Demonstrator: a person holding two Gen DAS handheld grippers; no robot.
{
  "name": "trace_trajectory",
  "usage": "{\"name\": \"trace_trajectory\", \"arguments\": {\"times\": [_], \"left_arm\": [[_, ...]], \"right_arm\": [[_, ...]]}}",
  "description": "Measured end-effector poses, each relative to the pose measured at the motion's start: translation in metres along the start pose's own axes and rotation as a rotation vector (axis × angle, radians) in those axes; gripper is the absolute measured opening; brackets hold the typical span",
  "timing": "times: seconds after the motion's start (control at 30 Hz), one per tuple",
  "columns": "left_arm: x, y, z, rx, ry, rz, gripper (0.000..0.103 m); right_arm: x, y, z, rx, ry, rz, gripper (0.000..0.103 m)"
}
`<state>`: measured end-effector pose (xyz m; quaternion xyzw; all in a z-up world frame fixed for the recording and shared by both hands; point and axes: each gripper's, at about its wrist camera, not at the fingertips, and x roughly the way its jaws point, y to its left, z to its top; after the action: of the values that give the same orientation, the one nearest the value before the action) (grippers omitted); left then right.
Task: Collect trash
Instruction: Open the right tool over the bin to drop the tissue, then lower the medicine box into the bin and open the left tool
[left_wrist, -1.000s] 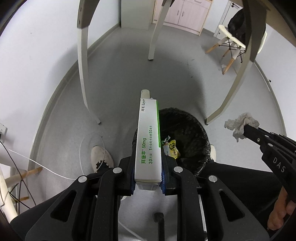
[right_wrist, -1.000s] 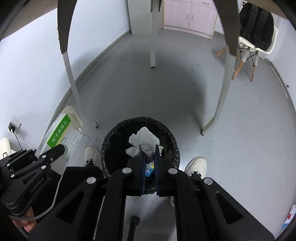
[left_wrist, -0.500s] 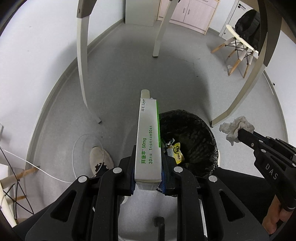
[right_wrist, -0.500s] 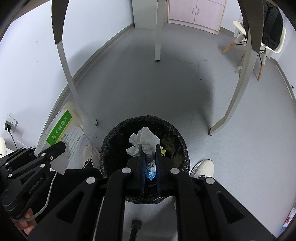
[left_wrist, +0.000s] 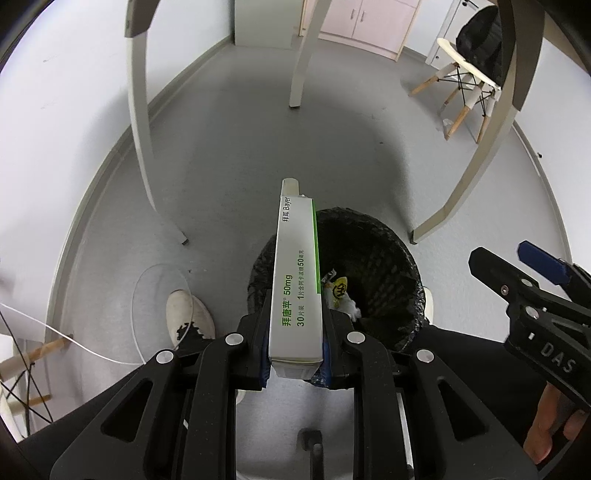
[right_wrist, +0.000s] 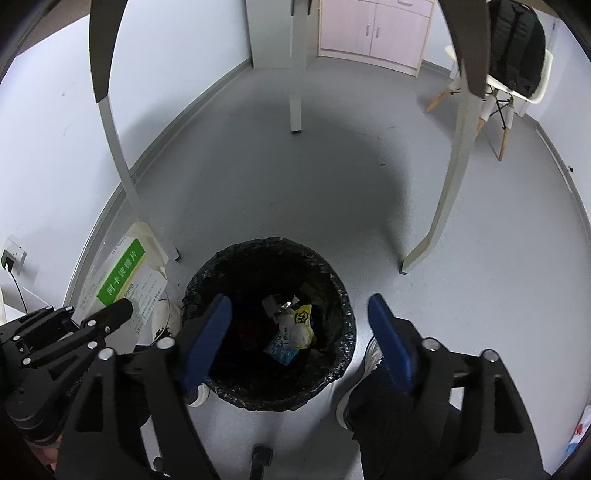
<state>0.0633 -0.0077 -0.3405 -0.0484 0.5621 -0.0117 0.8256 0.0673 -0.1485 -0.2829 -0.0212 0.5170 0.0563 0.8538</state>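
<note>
Two views logged, with the black-lined trash bin as reference throughout.

Left wrist view: the left gripper (left_wrist: 295, 341) is clamped on a medicine box (left_wrist: 296, 280), white with a green edge, printed "50mg" and "Bayer". The box points forward along the fingers, gripped at its near end, and its far end reaches past the far-left rim of the trash bin (left_wrist: 402, 258). The box overlaps the bin's left rim in this picture; whether it is directly above the opening I cannot tell. Inside the bin, a yellow wrapper (left_wrist: 339, 290) lies beside white crumpled paper. A white shoe (left_wrist: 188, 312) stands on the grey floor left of the bin, with a thin white cable looping nearby. The right gripper (left_wrist: 517, 266) shows to the right of the bin, one blue pad visible, held by a hand at the lower right.

Right wrist view: the right gripper (right_wrist: 299, 325) hangs over the bin (right_wrist: 340, 291), jaws wide apart, nothing between the blue pads (right_wrist: 208, 334). Through the gap, the yellow wrapper (right_wrist: 303, 318), white paper and a blue-printed scrap lie at the bin's bottom. Left of the bin, the left gripper (right_wrist: 110, 314) carries the box (right_wrist: 127, 277), green label facing up. Beyond the bin stand pale table legs, and farther off a chair (right_wrist: 495, 92) with a black backpack on it.
</note>
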Motion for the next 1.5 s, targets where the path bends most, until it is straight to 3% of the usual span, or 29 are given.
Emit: {"name": "trace_trajectory", "arguments": {"times": [0.2, 0.53, 0.83, 1.2, 1.5], "left_arm": [[0.006, -0.019, 0.002, 0.015, 0.013, -0.021, 0.019], [0.021, -0.067, 0.002, 0.080, 0.040, -0.059, 0.019], [0.027, -0.072, 0.002, 0.095, 0.050, -0.048, 0.022], [0.015, -0.069, 0.000, 0.093, 0.014, -0.030, 0.061], [-0.014, -0.064, 0.001, 0.093, -0.040, -0.020, 0.085]], "right_arm": [[-0.002, -0.022, -0.002, 0.035, -0.011, -0.013, 0.090], [-0.003, -0.070, -0.017, 0.114, -0.009, -0.059, 0.091], [-0.002, -0.090, -0.020, 0.147, -0.006, -0.069, 0.091], [-0.006, -0.088, -0.024, 0.144, 0.000, -0.059, 0.091], [-0.025, -0.083, -0.023, 0.129, -0.024, -0.070, 0.091]]}}
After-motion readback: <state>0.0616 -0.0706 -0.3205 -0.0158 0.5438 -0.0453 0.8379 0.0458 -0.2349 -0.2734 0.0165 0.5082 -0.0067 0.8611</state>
